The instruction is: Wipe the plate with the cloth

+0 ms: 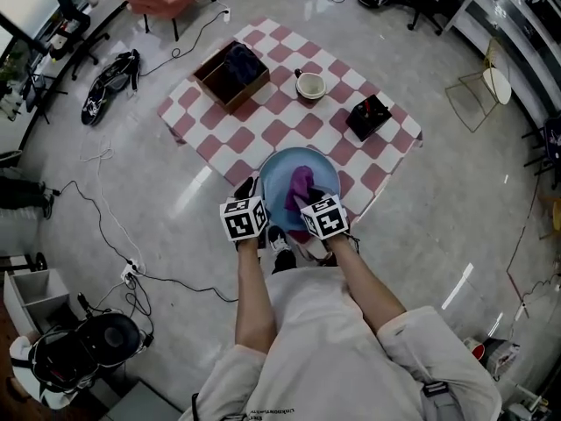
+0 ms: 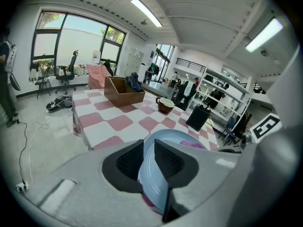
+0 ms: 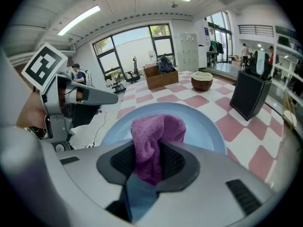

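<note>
L gripper (image 2: 148,161): jaws pinched on the near-left rim of the pale-blue plate (image 2: 185,137), which runs edge-on and tilted between the pads.
R gripper (image 3: 152,163): jaws clamped on a purple cloth (image 3: 155,135), which bunches up ahead of them over the plate's face.
Plate: in the head view it sits at the near edge of the table (image 1: 279,132), right in front of the person, w/ the cloth on its centre-right.
Grippers: side by side at the plate's near rim, marker cubes uppermost.
Table: red-and-white check cover.
Beyond: wooden box (image 1: 232,74) w/ dark contents at far left, bowl (image 1: 309,85) in the middle, black box (image 1: 368,117) at right — all well apart from the plate.
Floor: pale tiles, loose cables (image 1: 101,213) to the left.
</note>
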Action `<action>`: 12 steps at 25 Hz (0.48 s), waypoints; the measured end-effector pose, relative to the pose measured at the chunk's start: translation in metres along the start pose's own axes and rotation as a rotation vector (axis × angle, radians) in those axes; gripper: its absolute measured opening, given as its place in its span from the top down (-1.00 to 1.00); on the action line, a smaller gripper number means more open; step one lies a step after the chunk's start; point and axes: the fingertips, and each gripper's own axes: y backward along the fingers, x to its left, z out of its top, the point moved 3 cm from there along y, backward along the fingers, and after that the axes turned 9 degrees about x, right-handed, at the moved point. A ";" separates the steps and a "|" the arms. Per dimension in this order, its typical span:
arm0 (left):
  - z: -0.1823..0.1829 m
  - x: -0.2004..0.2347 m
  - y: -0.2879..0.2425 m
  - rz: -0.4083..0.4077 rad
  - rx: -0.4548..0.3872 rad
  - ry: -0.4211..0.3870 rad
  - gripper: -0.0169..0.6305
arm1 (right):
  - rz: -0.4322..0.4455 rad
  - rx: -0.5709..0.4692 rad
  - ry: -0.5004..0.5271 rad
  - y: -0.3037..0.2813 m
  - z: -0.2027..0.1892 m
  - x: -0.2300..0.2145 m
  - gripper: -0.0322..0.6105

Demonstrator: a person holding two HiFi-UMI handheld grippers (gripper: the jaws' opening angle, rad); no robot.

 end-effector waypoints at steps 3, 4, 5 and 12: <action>-0.011 -0.011 0.013 0.017 -0.018 0.011 0.71 | -0.011 -0.052 -0.010 0.017 -0.009 -0.008 0.51; -0.014 -0.015 0.018 0.023 -0.030 0.020 0.71 | -0.014 -0.069 -0.013 0.024 -0.011 -0.010 0.51; -0.017 -0.020 0.022 0.031 -0.042 0.028 0.72 | -0.017 -0.085 -0.015 0.031 -0.014 -0.012 0.51; -0.050 -0.061 0.045 0.068 -0.079 0.060 0.91 | -0.018 -0.161 -0.007 0.075 -0.043 -0.023 0.51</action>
